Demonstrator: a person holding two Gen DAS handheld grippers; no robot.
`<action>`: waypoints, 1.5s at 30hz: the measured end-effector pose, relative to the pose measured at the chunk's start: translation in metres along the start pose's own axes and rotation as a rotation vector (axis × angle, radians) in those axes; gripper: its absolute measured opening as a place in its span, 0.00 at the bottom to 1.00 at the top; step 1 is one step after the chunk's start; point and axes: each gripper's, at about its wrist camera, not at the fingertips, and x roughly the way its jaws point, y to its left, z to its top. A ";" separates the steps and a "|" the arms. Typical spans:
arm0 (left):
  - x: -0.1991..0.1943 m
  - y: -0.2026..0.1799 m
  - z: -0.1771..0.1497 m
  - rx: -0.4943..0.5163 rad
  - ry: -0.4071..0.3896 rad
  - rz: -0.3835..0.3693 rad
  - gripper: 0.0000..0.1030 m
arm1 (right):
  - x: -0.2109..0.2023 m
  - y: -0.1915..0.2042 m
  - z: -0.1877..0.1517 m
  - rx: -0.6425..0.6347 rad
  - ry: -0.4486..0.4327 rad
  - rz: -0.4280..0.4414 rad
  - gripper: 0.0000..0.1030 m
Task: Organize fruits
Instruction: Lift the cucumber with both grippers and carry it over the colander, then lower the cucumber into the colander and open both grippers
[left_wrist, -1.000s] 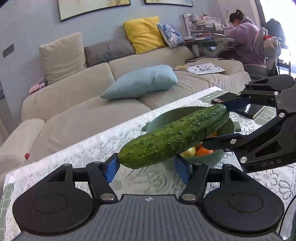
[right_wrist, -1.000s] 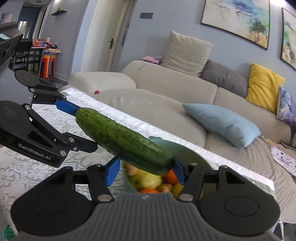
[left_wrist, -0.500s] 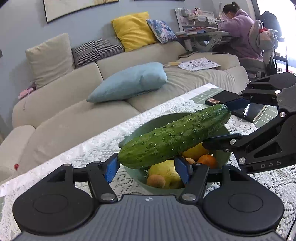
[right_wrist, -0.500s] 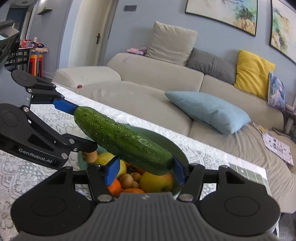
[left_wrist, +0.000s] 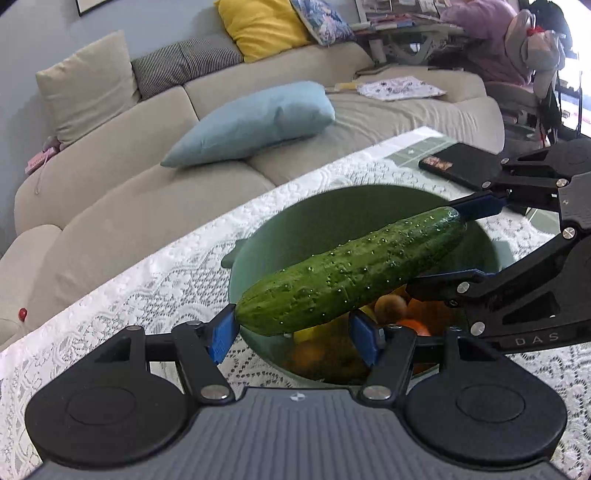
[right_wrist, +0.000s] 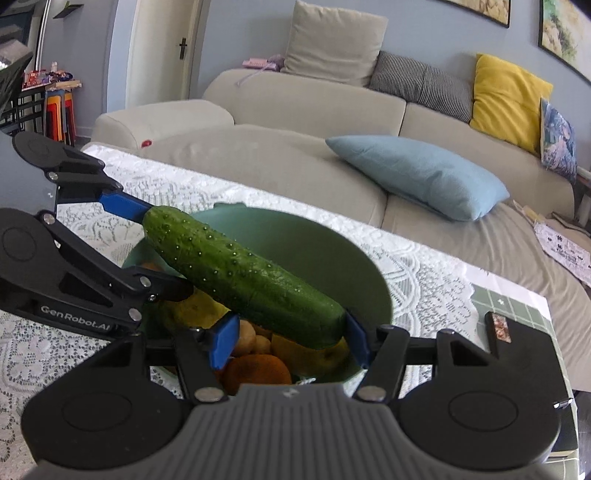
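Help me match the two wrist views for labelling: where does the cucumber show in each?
Left wrist: cucumber, centre, rising rightward toward the right gripper.
Right wrist: cucumber, centre, rising leftward toward the left gripper.
Shared landmark: green bowl beneath it.

Right wrist view: my right gripper (right_wrist: 290, 341) has its blue pads on either side of one end of the cucumber (right_wrist: 243, 273). My left gripper (right_wrist: 147, 251) comes in from the left and grips the other end between its blue fingers. The cucumber hangs tilted above the green bowl (right_wrist: 314, 243), which sits on the lace tablecloth (right_wrist: 424, 273). In the bowl I see an orange (right_wrist: 256, 371) and yellow fruit (right_wrist: 192, 312).
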 end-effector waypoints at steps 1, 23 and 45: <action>0.001 -0.001 0.000 0.008 -0.001 0.005 0.72 | 0.002 0.000 0.000 0.001 0.009 0.002 0.58; -0.013 0.010 -0.003 -0.063 -0.046 -0.036 0.74 | 0.002 -0.016 0.005 0.138 0.023 -0.008 0.65; -0.109 0.022 -0.028 -0.258 -0.272 0.125 0.74 | -0.086 0.026 0.027 0.282 -0.254 -0.021 0.87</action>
